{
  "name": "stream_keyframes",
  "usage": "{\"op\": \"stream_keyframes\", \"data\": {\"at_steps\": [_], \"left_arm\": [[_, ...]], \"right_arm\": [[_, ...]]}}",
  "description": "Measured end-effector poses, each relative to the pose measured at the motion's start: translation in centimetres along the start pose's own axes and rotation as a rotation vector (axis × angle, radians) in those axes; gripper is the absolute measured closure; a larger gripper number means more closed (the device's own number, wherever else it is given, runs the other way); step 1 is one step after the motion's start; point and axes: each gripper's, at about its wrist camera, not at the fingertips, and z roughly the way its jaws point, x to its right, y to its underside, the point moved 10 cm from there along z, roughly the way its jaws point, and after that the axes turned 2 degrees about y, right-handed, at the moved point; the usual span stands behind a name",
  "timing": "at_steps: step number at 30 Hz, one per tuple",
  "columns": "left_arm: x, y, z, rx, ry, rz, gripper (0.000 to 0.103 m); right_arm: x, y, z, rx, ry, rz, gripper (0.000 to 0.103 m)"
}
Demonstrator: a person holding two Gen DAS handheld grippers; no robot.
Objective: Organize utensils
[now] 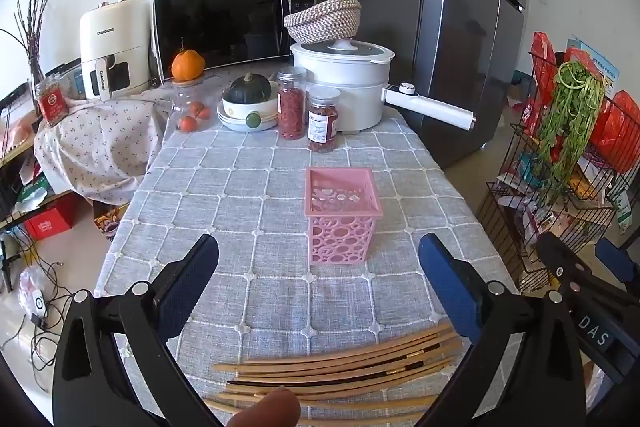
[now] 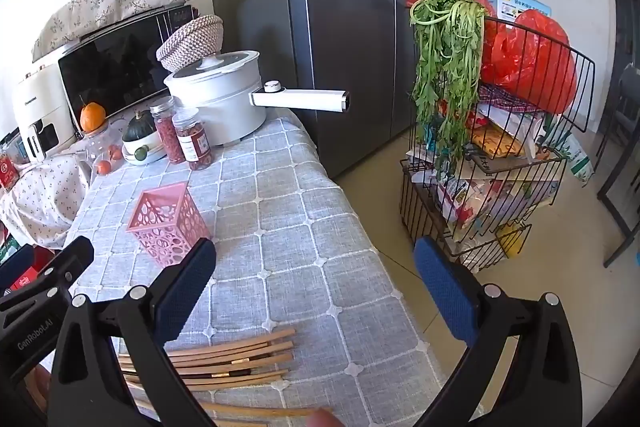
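Fridge, tall, dark grey, two-door (image 1: 460, 27), is seen behind the table's far right corner. Table under grey checked cloth (image 1: 248, 187) fills the middle of both views. Black wire rack (image 2: 500, 163), stacked with red bags and hanging greens, stands on the floor to the right of the table. Black-fronted microwave (image 1: 228, 23) and white lidded electric pot with a side handle (image 1: 344, 83) are set along the far edge. Pink perforated plastic square holder (image 1: 340, 215) stands upright mid-table, nothing visible inside it. Bundle of light wooden chopsticks (image 1: 340, 367) lies flat on the cloth near the front edge, well apart from the holder. Left gripper (image 1: 319, 259) is held above the chopsticks, blue-padded fingers spread wide, nothing gripped. Right gripper (image 2: 314, 267) is likewise spread wide and empty, over the table's right edge.
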Motion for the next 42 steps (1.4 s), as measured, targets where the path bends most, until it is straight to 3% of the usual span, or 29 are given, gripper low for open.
{"op": "stream_keyframes", "data": {"at_steps": [42], "left_arm": [[0.8, 0.2, -0.2, 0.007, 0.028, 0.025, 0.007]], "right_arm": [[0.6, 0.0, -0.2, -0.002, 0.014, 0.007, 0.006]]}}
